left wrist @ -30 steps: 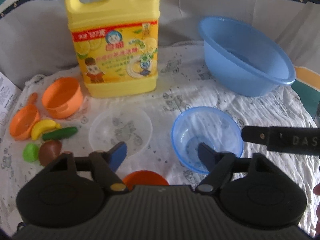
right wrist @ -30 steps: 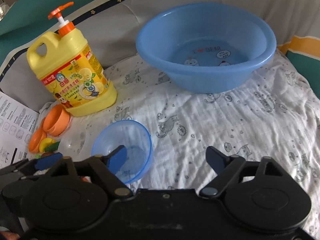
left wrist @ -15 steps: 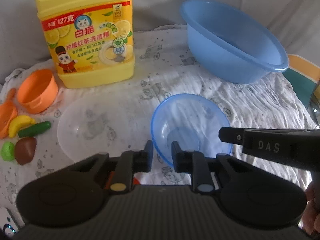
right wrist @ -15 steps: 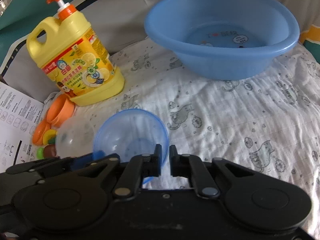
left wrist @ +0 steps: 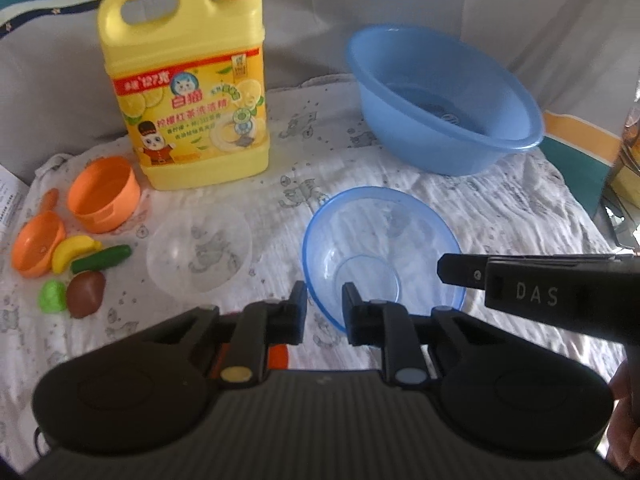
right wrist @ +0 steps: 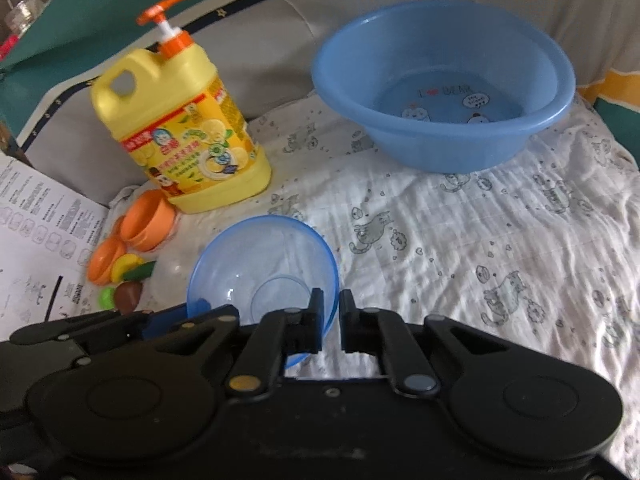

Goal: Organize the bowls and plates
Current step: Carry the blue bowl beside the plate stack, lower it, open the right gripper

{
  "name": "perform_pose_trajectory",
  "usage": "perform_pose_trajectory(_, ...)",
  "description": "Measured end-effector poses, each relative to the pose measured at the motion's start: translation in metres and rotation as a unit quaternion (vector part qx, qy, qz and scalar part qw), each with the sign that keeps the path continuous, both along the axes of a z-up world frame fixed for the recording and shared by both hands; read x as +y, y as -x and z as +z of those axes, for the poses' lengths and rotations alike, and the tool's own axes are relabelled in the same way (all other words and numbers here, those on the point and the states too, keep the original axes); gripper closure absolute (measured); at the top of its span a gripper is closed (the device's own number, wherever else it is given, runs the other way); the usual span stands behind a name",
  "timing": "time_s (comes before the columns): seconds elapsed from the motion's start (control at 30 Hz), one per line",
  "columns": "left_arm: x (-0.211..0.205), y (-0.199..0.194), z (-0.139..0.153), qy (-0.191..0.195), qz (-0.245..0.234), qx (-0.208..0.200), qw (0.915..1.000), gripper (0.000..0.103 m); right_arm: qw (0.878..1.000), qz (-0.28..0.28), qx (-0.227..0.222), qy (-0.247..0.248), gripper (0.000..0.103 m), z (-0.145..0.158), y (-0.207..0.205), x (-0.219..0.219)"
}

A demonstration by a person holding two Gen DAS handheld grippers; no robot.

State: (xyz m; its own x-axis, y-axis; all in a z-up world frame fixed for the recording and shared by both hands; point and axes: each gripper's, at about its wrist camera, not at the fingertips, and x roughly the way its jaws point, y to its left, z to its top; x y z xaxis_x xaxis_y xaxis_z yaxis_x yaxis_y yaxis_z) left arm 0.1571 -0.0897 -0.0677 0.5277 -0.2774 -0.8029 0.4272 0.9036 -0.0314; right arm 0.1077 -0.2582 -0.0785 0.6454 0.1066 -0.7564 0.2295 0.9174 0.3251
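A small clear blue bowl (left wrist: 380, 248) sits on the white printed cloth (left wrist: 500, 208). My left gripper (left wrist: 323, 300) is shut on its near left rim. My right gripper (right wrist: 331, 308) is shut on its right rim; the bowl also shows in the right wrist view (right wrist: 260, 256). A clear colourless bowl (left wrist: 200, 246) lies to its left. An orange dish (left wrist: 278, 356) peeks out under my left gripper. A large blue basin (left wrist: 440, 100) stands at the back right, also in the right wrist view (right wrist: 440, 84).
A yellow detergent jug (left wrist: 188, 84) stands at the back left. An orange cup (left wrist: 102, 196), an orange scoop (left wrist: 36, 248) and toy food (left wrist: 84, 264) lie at the left. A printed sheet (right wrist: 36, 224) lies at the far left.
Both grippers went from open to shut on the blue bowl's rim, left on the near left side, right on the right side. The view has drawn back a little since half a second ago.
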Motion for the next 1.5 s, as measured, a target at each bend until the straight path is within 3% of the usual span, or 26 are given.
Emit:
perform_pose_trajectory(0.27, 0.026, 0.048, 0.032, 0.003, -0.009, 0.000, 1.0000, 0.085, 0.999, 0.035, -0.010, 0.002, 0.095, 0.031, 0.055, 0.020)
perform_pose_trajectory(0.43, 0.050, 0.089, 0.040, 0.005, -0.016, 0.000, 0.9999, 0.085, 0.998, 0.062, -0.002, -0.005, 0.095, 0.032, 0.088, 0.037)
perform_pose_trajectory(0.97, 0.076, 0.176, -0.020, 0.006, -0.008, 0.087, 0.9961, 0.085, 0.991, 0.111, 0.073, -0.011, 0.094, -0.021, 0.165, 0.060)
perform_pose_trajectory(1.1, 0.077, 0.183, -0.034, 0.003, -0.009, 0.107, 0.9943, 0.084, 0.990, 0.115, 0.085, -0.002, 0.094, -0.029, 0.169, 0.063)
perform_pose_trajectory(1.5, 0.074, 0.183, -0.040, -0.003, -0.015, 0.109, 0.9939, 0.082, 0.989, 0.122, 0.086, 0.010, 0.093, -0.028, 0.164, 0.067)
